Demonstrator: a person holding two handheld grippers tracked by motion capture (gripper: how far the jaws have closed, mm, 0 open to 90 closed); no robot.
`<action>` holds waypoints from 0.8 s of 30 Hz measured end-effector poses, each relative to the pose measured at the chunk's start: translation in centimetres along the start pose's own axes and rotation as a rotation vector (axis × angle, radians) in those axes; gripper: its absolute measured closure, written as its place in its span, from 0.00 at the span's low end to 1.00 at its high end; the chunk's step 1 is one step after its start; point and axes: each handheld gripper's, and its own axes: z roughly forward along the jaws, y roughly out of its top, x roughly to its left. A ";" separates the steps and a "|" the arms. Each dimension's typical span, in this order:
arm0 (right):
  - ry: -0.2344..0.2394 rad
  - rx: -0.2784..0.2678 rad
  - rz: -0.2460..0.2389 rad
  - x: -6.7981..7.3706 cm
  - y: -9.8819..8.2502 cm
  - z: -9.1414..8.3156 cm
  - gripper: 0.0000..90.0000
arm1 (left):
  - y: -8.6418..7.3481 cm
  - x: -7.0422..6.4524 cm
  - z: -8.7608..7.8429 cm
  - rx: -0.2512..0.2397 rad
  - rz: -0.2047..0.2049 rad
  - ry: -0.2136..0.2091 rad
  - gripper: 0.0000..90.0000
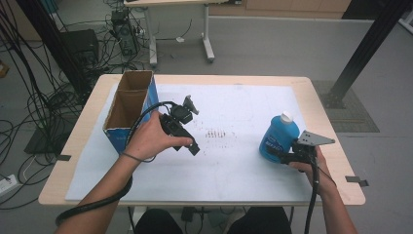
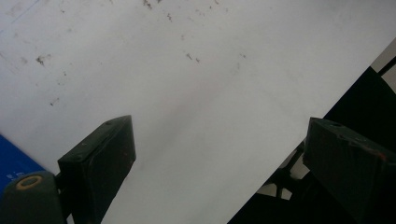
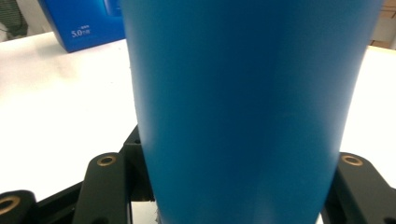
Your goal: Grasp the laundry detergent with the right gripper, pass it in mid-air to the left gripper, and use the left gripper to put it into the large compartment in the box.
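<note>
At the table's right side, the right gripper (image 1: 282, 157) is clamped on the blue bottle (image 1: 278, 136); its pads are hidden behind the bottle body. The left gripper (image 2: 219, 163), jaws wide apart and empty, hovers over the white sheet (image 2: 210, 93) beside the cardboard box (image 1: 127, 105), whose interior is partly obscured.

Blue bottle (image 1: 278, 137), white cap, upright, table's right
</note>
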 end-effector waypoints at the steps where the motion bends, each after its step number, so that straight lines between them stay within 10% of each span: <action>1: 0.004 0.000 -0.001 0.0 0.1 0.0 0.45 | 0.0 0.0 0.0 0.001 0.001 -0.001 0.11; 24: 0.113 0.010 -0.022 0.9 2.5 0.8 0.45 | -0.3 -0.3 -0.8 -0.003 0.024 -0.004 0.10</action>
